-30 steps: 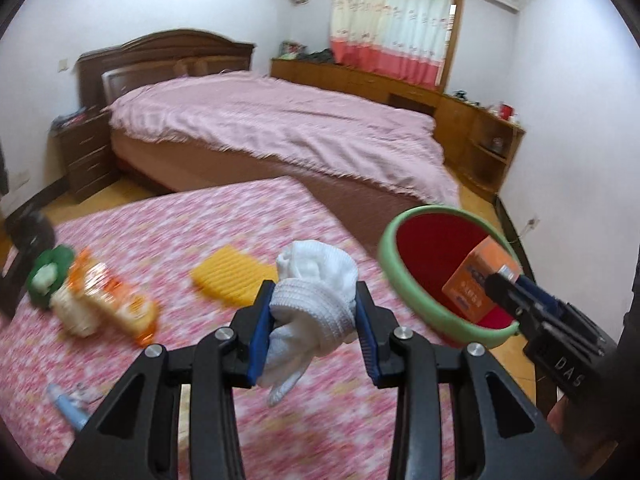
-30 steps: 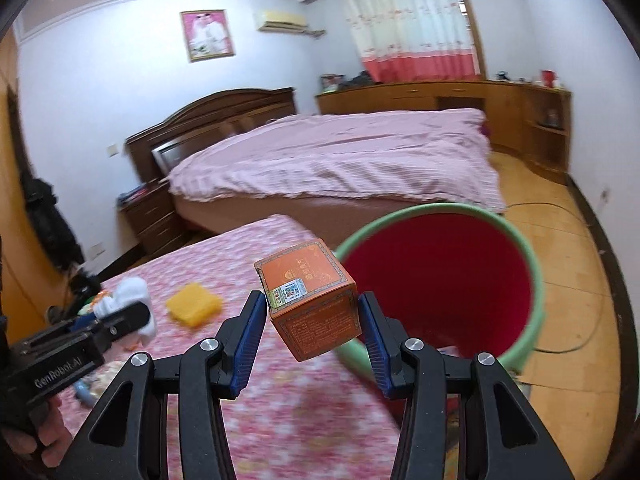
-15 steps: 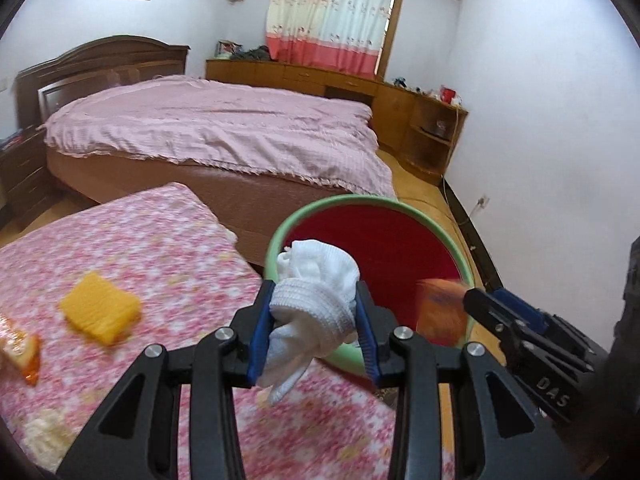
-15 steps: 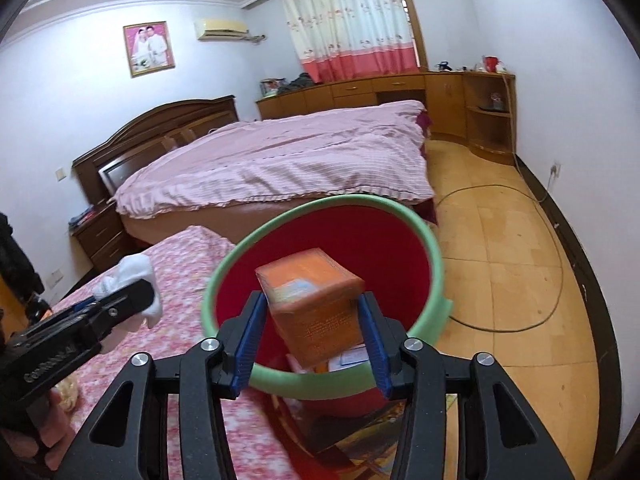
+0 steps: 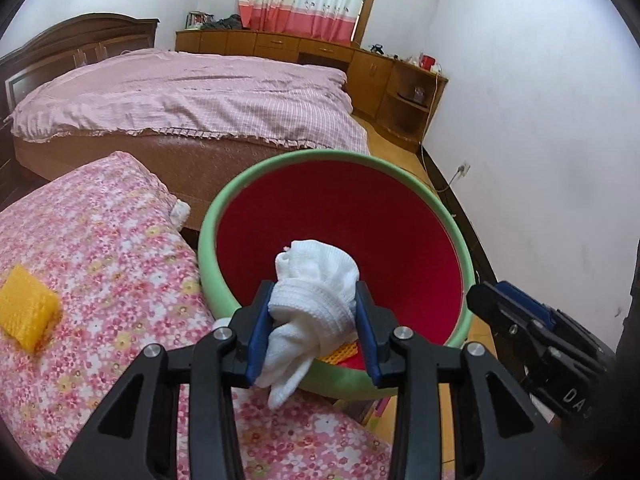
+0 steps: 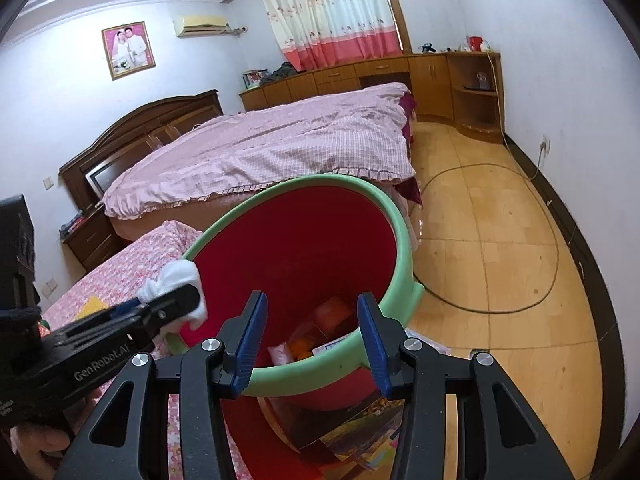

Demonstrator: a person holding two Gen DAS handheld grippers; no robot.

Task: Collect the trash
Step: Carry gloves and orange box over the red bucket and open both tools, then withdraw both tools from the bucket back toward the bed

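1. A big bed (image 5: 192,104) under a pink checked cover fills the far side of the room, with wooden cabinets (image 6: 384,76) along the wall behind it and a curtain (image 6: 332,12) in white and red above them.
2. Nearer, a surface spread with a pink flowered cloth (image 5: 100,280) sits low on the left of the left wrist view; a yellow pad (image 5: 26,312) lies on it, well apart from the grippers.
3. A red bin with a green rim (image 5: 466,256) stands just beside the flowered cloth, on the tiled floor (image 6: 500,248). In its bottom lie an orange box (image 6: 334,314), a pink packet (image 6: 282,354) and other scraps too small to tell.
4. The left gripper (image 5: 314,334) is clamped on a white sock (image 5: 316,280), blue pads pressing both sides of the bundle; it hangs over the near rim of the bin, with one loose end drooping below the fingers.
5. The right gripper (image 6: 310,338) hangs over the bin's mouth with its jaws parted and nothing between them; only the bin's inside shows through the gap.
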